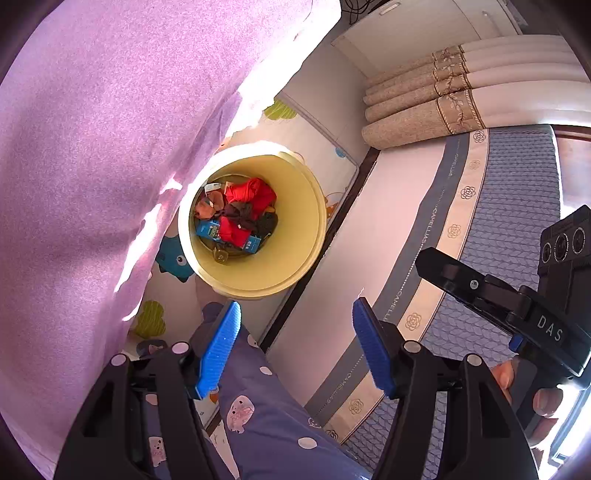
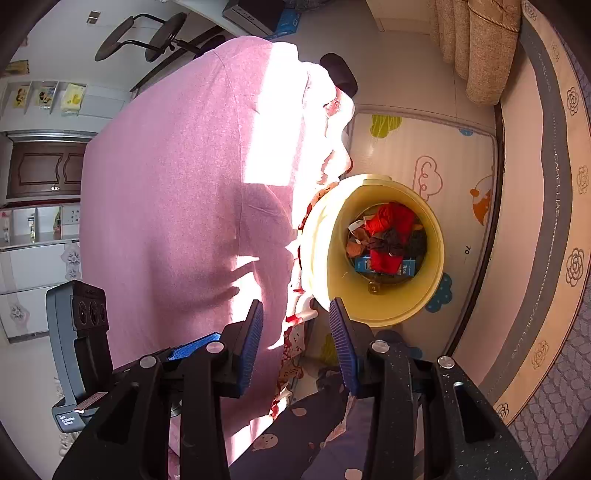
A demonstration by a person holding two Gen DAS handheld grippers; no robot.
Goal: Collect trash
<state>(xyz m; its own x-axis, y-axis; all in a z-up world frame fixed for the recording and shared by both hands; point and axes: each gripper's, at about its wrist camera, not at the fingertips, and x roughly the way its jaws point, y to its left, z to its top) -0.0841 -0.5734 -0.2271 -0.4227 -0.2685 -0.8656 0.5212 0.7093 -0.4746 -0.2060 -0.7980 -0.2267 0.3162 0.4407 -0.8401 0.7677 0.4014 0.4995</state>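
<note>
A pale yellow bin (image 1: 312, 206) (image 2: 328, 243) stands on a cartoon play mat, seen from above in both wrist views. Inside it lie a red crumpled piece (image 1: 251, 194) (image 2: 391, 219), a blue carton (image 1: 208, 229) (image 2: 364, 264) and dark scraps. My left gripper (image 1: 295, 306) hovers above the bin's near rim, its blue pads (image 1: 219, 343) wide apart with nothing between them. My right gripper (image 2: 296, 304) is also above the near rim, beside the bin's left edge. Its jaws stand apart and hold nothing. A hand holds the right tool's body (image 1: 491, 295) at the right of the left wrist view.
A large pink fabric (image 1: 92, 166) (image 2: 184, 184) fills the left side, close to the bin. A leg in blue dotted trousers (image 1: 266, 398) is below the grippers. A bed with a blue quilted cover (image 1: 517, 221) lies on the right, curtains (image 1: 424, 99) behind it. An office chair (image 2: 147, 33) is far back.
</note>
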